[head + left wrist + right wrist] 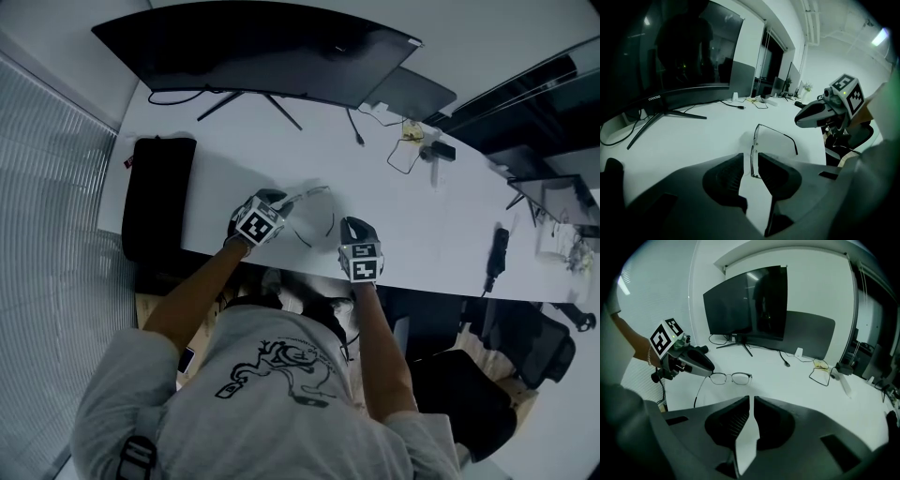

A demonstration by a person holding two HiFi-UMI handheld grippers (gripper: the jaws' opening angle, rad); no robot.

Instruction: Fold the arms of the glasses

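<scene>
Left gripper straddles one front corner of the glasses, fingers narrowly apart, not visibly pinching. Right gripper hovers near them, fingers nearly together, empty. Glasses stand open-armed on the counter.

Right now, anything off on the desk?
Nothing stands out. The thin metal-framed glasses look intact, arms unfolded, on the white desk; loose cables lie near the black curved monitor.

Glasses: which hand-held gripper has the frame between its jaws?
The left hand-held gripper: one end of the thin dark wire-framed glasses sits between its parted jaws. The right hand-held gripper shows only white table in its narrow gap.
</scene>
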